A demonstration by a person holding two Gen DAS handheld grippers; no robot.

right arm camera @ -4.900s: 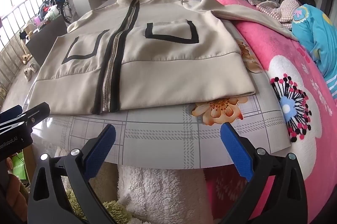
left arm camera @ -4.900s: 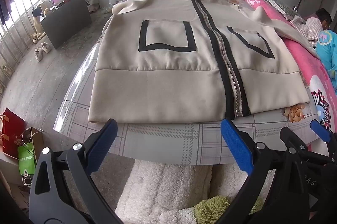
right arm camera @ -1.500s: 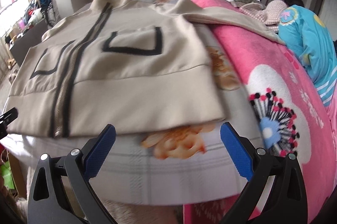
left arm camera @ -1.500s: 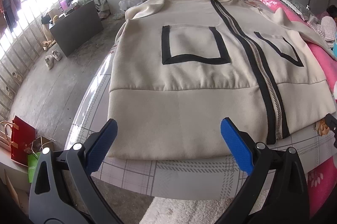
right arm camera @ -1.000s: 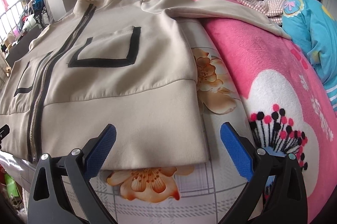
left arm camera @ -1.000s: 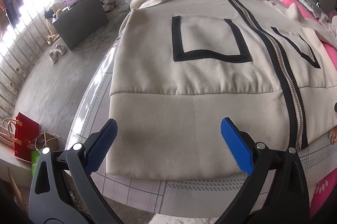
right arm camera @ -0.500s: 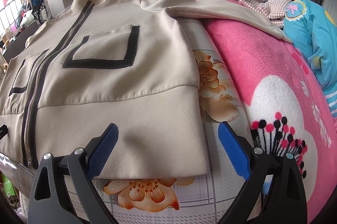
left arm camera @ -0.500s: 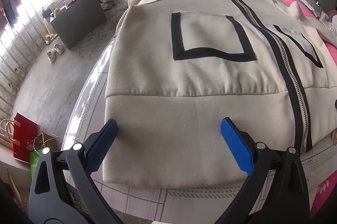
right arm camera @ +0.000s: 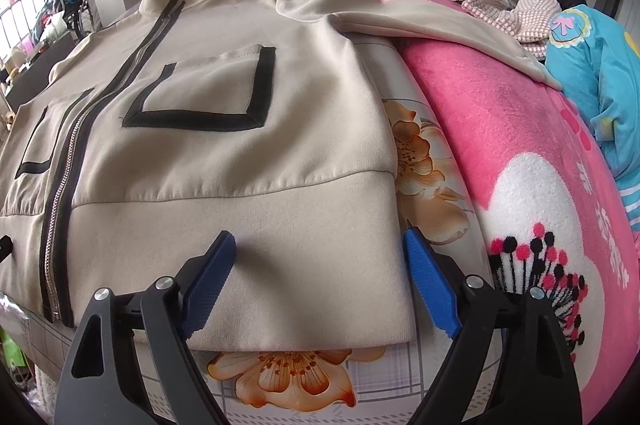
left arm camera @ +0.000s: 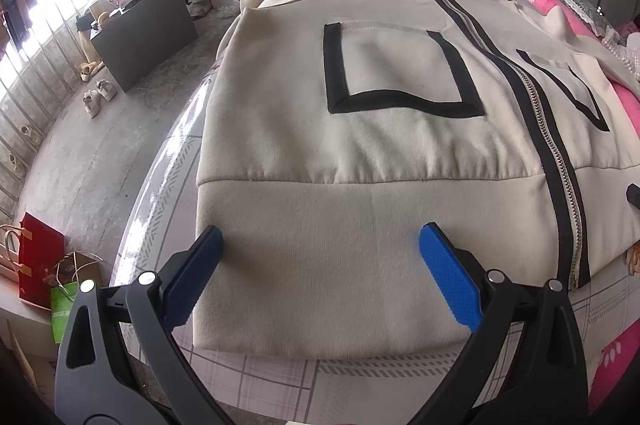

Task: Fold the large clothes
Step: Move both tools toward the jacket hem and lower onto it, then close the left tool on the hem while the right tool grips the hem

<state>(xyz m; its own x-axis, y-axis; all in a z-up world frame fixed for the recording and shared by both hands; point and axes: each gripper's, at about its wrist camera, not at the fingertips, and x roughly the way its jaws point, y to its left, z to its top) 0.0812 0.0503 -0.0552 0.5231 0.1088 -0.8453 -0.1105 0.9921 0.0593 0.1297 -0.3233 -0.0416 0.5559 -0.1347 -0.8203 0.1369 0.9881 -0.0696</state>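
Observation:
A cream zip-up jacket with black-trimmed pockets lies front up on the table, collar at the far end. My left gripper stands open, its blue pads spread over the hem band near the jacket's left bottom corner. In the right wrist view the jacket shows its right half, with one sleeve draped onto the pink blanket. My right gripper straddles the hem's right bottom corner. Its jaws are closing with the fabric between them, and its pads do not pinch it.
The table has a glossy checked, flowered cover. A pink floral blanket lies to the right, with a person in blue lying beyond it. On the floor at left are a dark cabinet, shoes and a red bag.
Both grippers came in closer over the jacket's bottom hem, from the table edge onto the fabric. The right gripper's jaws have narrowed slightly. The jacket itself has not shifted.

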